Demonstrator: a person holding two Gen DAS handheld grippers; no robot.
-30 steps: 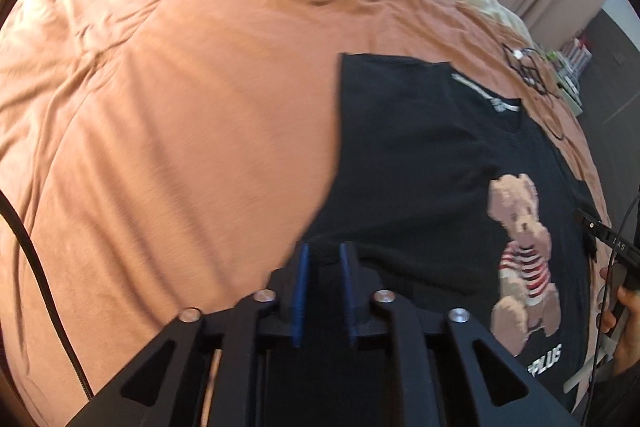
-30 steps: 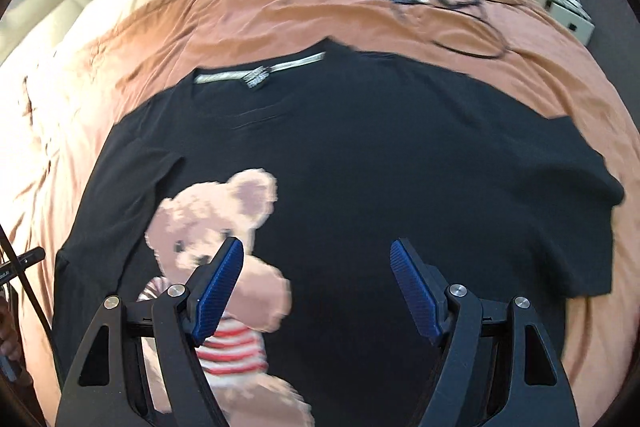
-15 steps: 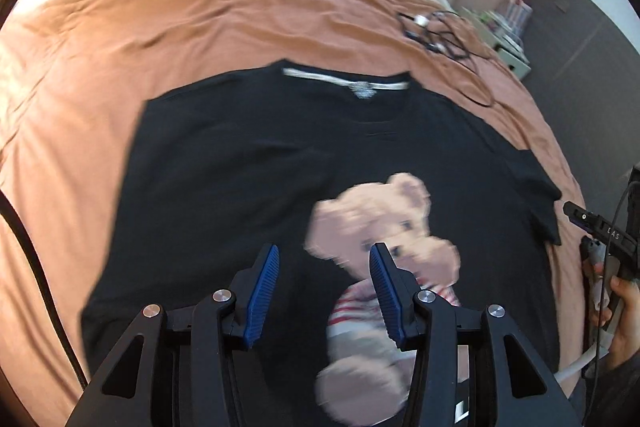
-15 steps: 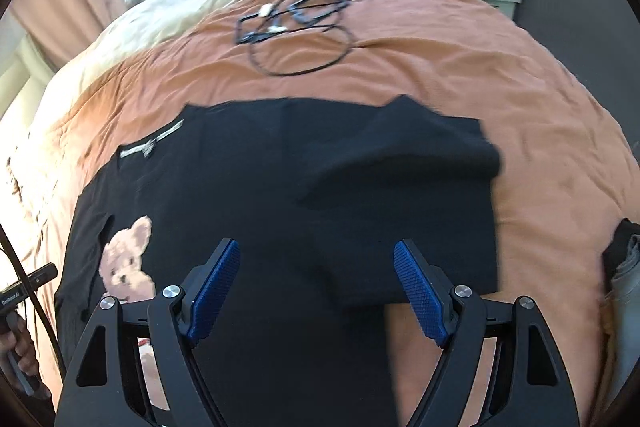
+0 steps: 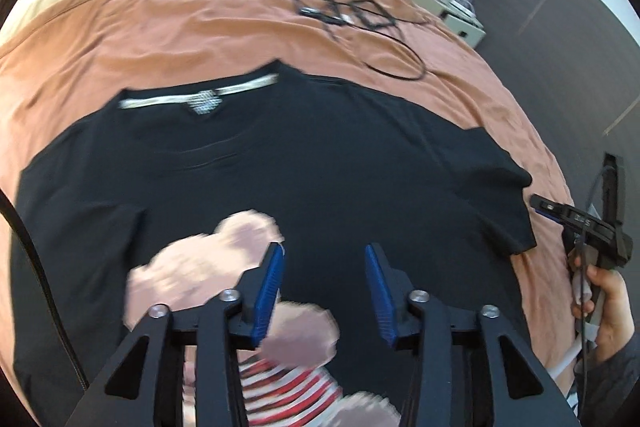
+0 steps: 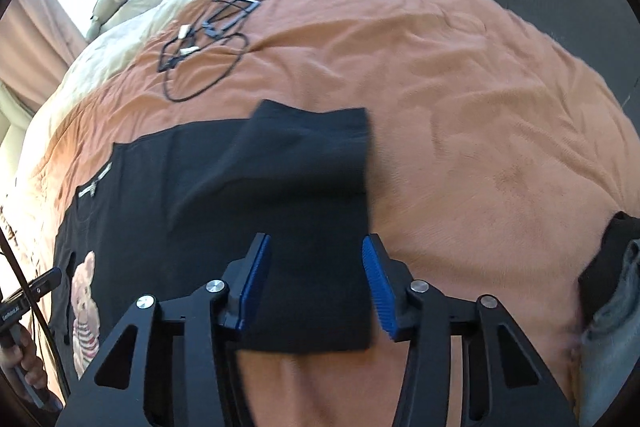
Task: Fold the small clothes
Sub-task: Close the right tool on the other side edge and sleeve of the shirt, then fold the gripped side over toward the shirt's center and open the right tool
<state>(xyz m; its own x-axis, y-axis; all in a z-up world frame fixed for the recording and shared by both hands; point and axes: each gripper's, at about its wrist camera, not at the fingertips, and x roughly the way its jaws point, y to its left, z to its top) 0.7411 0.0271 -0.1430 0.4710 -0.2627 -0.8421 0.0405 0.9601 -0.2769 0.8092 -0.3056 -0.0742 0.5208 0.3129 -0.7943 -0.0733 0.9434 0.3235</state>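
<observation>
- Our left gripper (image 5: 323, 287) hangs spread above the bear print (image 5: 208, 275), gripping nothing.
- Our right gripper (image 6: 316, 283) is also spread, straddling the sleeve (image 6: 320, 195).
- The tee (image 5: 304, 163) lies flat on the orange bedspread (image 5: 180, 27), collar away from us.
- Risk: a pinch there may catch the bedspread, or drag the tee crooked.
- Cables (image 5: 360, 15) beyond the collar could snag.
- The neck label (image 5: 204, 99) is too blurred to read.

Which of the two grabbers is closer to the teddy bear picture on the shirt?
Left. The left gripper hovers over the teddy bear print; the right gripper is over the far sleeve.
</observation>
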